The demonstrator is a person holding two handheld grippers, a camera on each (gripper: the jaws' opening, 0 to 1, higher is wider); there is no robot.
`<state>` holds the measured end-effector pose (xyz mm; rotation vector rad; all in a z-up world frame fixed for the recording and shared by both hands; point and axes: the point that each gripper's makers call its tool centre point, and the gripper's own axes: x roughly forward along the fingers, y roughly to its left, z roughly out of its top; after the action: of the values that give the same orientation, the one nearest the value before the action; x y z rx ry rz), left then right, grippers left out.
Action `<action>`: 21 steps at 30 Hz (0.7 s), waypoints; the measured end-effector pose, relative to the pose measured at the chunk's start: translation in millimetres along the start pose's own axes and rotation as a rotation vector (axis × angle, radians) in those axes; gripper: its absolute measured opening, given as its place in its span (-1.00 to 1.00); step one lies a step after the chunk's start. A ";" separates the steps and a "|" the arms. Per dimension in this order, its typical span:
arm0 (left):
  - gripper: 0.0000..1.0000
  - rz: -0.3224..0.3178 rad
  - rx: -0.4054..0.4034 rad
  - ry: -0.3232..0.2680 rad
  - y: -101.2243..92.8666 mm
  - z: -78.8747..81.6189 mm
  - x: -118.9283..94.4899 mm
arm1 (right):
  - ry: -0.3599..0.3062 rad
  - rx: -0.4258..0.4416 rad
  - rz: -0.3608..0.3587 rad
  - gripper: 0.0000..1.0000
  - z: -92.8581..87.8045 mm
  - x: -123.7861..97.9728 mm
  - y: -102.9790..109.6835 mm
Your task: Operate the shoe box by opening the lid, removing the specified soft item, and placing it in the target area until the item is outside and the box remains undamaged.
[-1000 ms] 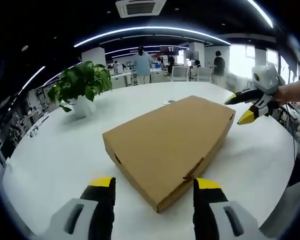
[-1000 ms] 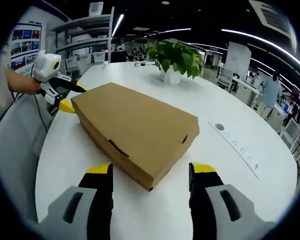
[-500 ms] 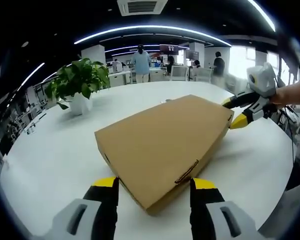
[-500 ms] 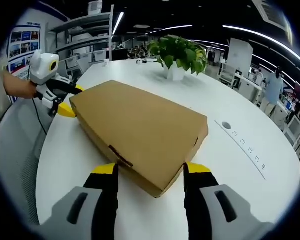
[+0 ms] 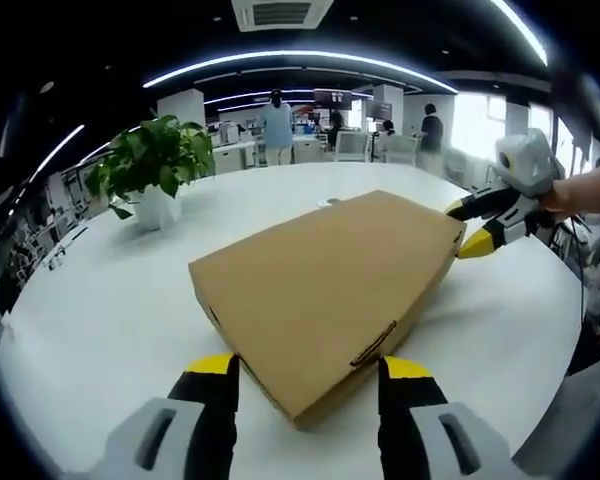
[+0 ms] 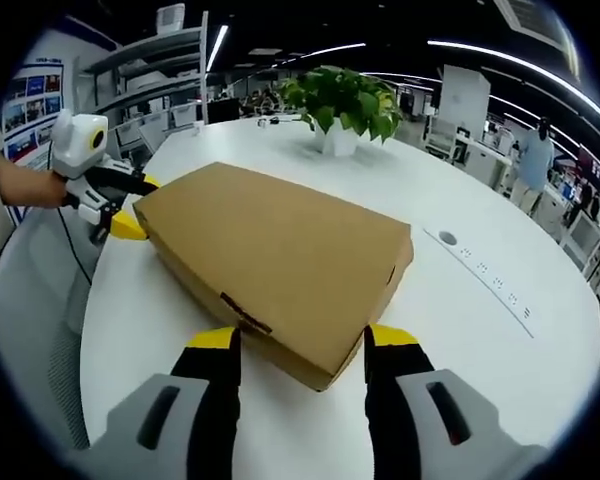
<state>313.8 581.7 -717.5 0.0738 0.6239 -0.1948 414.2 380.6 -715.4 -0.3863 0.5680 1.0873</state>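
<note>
The closed shoe box [image 5: 325, 290] (plain brown cardboard) lies on the white counter [image 5: 100, 300]. Both grippers, left [image 5: 308, 368] and right [image 6: 302, 340], straddle opposite corners, jaws open; a plant [image 5: 152, 165] at ten o'clock.

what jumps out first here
A closed brown shoe box lies flat on the round white table, with an open gripper at each end: the left gripper straddles one corner, the right gripper the opposite one. A potted plant stands farther back.
</note>
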 end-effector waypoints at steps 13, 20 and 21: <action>0.11 -0.040 0.025 0.036 12.3 -4.8 -6.4 | 0.004 0.054 -0.039 -0.10 1.4 -0.5 21.0; 0.10 -0.071 0.041 0.048 19.2 -7.9 -10.2 | 0.005 0.077 -0.065 -0.10 0.8 -1.5 33.5; 0.10 -0.076 0.044 0.050 19.9 -8.2 -10.8 | 0.005 0.082 -0.069 -0.10 0.9 -1.4 35.1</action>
<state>304.6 603.9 -717.6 0.0978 0.6732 -0.2813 382.1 394.9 -714.6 -0.3349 0.5982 0.9941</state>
